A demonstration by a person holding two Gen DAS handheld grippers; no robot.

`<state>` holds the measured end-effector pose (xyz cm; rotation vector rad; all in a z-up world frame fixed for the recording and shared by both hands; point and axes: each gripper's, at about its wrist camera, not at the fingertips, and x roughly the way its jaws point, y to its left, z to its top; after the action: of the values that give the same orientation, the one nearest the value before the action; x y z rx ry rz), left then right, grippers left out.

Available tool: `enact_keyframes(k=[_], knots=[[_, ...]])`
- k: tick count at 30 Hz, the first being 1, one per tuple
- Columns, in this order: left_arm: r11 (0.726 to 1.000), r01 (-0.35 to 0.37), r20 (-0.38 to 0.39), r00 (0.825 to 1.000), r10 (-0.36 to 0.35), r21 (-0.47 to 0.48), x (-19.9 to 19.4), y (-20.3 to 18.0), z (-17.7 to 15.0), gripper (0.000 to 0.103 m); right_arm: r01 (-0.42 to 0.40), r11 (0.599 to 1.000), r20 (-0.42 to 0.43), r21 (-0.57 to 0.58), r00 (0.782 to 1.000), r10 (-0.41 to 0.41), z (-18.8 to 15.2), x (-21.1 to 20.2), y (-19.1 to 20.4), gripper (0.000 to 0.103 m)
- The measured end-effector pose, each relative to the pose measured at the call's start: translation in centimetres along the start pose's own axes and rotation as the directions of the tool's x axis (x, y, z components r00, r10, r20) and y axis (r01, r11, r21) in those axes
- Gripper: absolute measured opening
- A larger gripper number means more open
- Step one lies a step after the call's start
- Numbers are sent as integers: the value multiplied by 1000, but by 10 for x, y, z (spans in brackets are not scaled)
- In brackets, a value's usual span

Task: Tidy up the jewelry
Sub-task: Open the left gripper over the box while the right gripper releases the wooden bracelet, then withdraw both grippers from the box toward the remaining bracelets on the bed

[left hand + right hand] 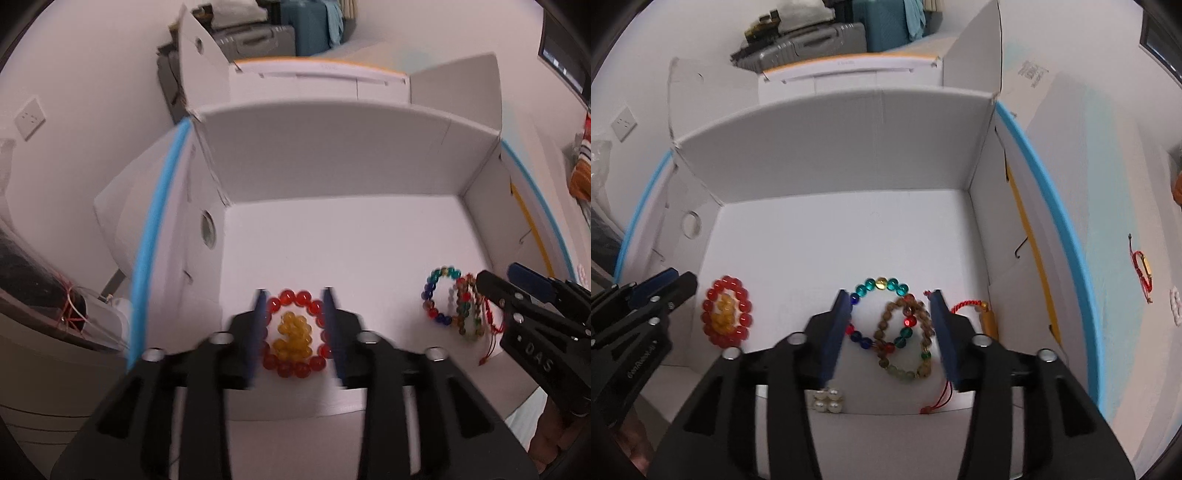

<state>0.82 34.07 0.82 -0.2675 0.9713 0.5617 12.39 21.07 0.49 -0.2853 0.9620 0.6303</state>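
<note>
A red bead bracelet (310,304) lies flat on the white box floor (351,236) with a bunched yellow bead bracelet (293,336) inside its ring. My left gripper (295,295) is open, its fingers on either side of that pair. A multicoloured glass bead bracelet (882,284) overlaps a brown bead bracelet (886,321) and a red cord bracelet with a gold tube (975,308). My right gripper (889,297) is open over this pile. The red and yellow pair (727,314) shows left of it. A pearl cluster (828,400) lies at the front edge.
The white box has tall back and side walls (831,155) with blue-edged flaps (1056,206). Another red cord bracelet (1143,269) and a pearl piece (1175,306) lie outside on the right flap. Suitcases (812,40) stand beyond the box.
</note>
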Motion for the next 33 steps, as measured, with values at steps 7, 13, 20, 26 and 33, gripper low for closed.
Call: enact_keyframes(k=[7,13,20,26,33], knots=[[1000,-20,76,997,21,-14,-25,1,6,74,8,1000,95,13,995,-10,9,-35,-15,72],[1000,3,131,991,-2,-4,-43,-12,10,95,32,999,176,39,984,-38,12,-58,-33,91],[999,13,187,982,-19,30,-62,-41,14,97,90,993,268,74,958,-106,6,-87,-53,95],[991,122,248,960,-132,56,-77,-73,16,97,127,987,304,99,941,-151,1,-107,-83,95],[970,190,252,942,-223,151,-82,-136,17,97,175,968,290,181,931,-222,-13,-119,-144,95]])
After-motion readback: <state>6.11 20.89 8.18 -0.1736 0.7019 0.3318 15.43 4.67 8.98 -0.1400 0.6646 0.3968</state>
